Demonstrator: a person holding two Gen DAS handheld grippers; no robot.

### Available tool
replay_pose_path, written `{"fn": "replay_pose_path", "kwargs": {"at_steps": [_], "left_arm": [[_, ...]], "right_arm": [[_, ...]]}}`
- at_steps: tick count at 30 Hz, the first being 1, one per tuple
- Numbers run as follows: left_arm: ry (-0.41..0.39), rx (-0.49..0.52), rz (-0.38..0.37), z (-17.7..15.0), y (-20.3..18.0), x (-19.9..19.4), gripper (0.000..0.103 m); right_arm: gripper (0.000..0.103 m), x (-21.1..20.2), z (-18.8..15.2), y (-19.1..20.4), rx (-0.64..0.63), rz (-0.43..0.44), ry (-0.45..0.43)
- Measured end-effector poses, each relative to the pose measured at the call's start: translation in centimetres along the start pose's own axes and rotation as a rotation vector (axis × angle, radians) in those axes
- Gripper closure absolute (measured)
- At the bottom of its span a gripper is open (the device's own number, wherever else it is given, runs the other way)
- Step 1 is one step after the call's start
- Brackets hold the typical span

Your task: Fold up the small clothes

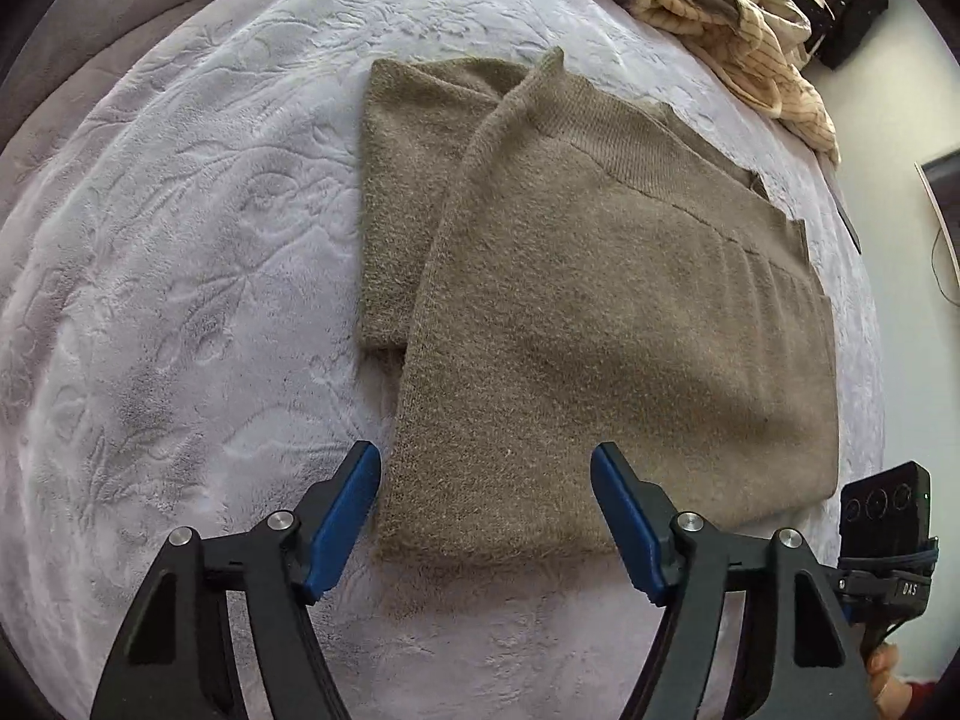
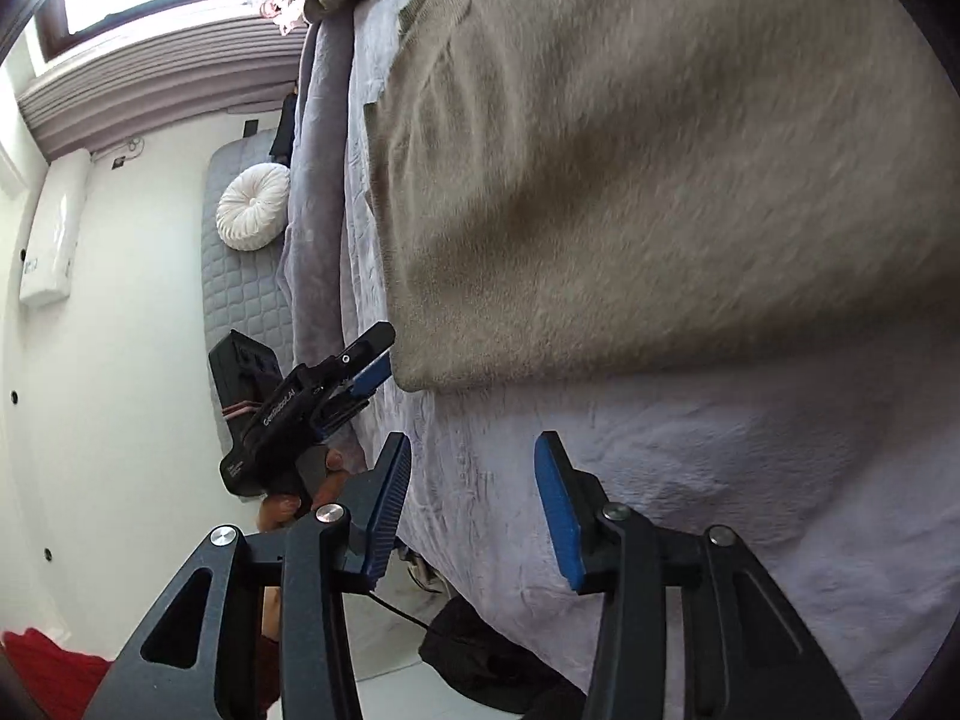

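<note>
An olive-brown knit garment (image 1: 600,312) lies folded on the pale lavender plush blanket (image 1: 180,240) of a bed, one narrower layer showing out from under its left side. My left gripper (image 1: 485,462) points down at the garment's near left corner. It is open, its blue pads on either side of that corner and not pressing on it. In the right wrist view the same garment (image 2: 660,180) is blurred, and the left gripper (image 2: 381,354) sits at its corner with a hand on its handle. My right gripper (image 2: 474,450) is open over bare blanket (image 2: 690,480), short of the garment's edge, nothing between its fingers.
A heap of cream striped clothes (image 1: 750,30) and a black item (image 1: 852,6) lie at the bed's far right. The bed edge (image 2: 324,180) drops to a white floor with a grey quilted mat (image 2: 240,288), a round white cushion (image 2: 252,207) and dark fabric (image 2: 480,660).
</note>
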State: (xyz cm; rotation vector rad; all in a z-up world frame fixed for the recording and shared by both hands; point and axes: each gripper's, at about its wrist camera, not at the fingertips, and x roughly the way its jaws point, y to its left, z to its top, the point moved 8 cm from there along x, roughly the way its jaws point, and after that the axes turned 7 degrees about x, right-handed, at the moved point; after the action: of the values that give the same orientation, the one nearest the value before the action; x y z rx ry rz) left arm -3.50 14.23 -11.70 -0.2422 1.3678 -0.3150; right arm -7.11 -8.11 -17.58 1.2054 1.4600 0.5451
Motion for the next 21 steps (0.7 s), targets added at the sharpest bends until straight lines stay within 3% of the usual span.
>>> {"fn": "replay_pose_path", "kwargs": {"at_steps": [2, 3, 5, 6, 7, 9, 10, 12, 13, 14, 18, 21], "left_arm": [[0.017, 0.027, -0.017, -0.3, 0.1, 0.4, 0.031], [0.023, 0.038, -0.034, -0.4, 0.3, 0.3, 0.040], [0.028, 0.064, -0.069, -0.1, 0.3, 0.3, 0.041], [0.023, 0.075, -0.092, -0.1, 0.2, 0.2, 0.049], [0.026, 0.086, -0.114, 0.0, 0.3, 0.2, 0.064], [0.051, 0.104, -0.132, -0.1, 0.7, 0.4, 0.076], [0.061, 0.120, -0.141, -0.2, 1.0, 0.5, 0.094], [0.069, 0.140, -0.172, 0.0, 1.1, 0.5, 0.095], [0.062, 0.148, -0.187, -0.1, 1.2, 0.1, 0.095], [0.051, 0.168, -0.197, -0.1, 1.1, -0.6, 0.095], [0.042, 0.250, -0.185, -0.9, 1.1, -1.5, 0.096], [0.076, 0.283, -0.145, -2.8, 2.1, 0.1, 0.096]], "right_arm": [[0.054, 1.9, 0.1, 0.0, 0.029, 0.002, -0.028], [0.053, 2.8, 0.0, 0.0, 0.044, -0.001, -0.047], [0.053, 4.1, 0.0, 0.2, 0.065, -0.001, -0.086], [0.053, 4.6, 0.1, 0.2, 0.069, -0.007, -0.109], [0.053, 4.9, 0.4, 0.3, 0.074, -0.011, -0.140], [0.053, 5.2, 1.2, 0.7, 0.102, 0.020, -0.214], [0.053, 5.2, 1.7, 0.9, 0.121, 0.036, -0.245], [0.056, 5.3, 2.9, 0.8, 0.171, 0.057, -0.300], [0.086, 5.6, 3.4, 0.6, 0.202, 0.053, -0.311], [0.095, 5.9, 3.7, 0.6, 0.215, 0.029, -0.311], [0.096, 5.1, 3.0, 2.7, 0.090, -0.052, -0.314], [0.096, 4.9, 2.3, 1.8, 0.055, -0.138, -0.305]]}}
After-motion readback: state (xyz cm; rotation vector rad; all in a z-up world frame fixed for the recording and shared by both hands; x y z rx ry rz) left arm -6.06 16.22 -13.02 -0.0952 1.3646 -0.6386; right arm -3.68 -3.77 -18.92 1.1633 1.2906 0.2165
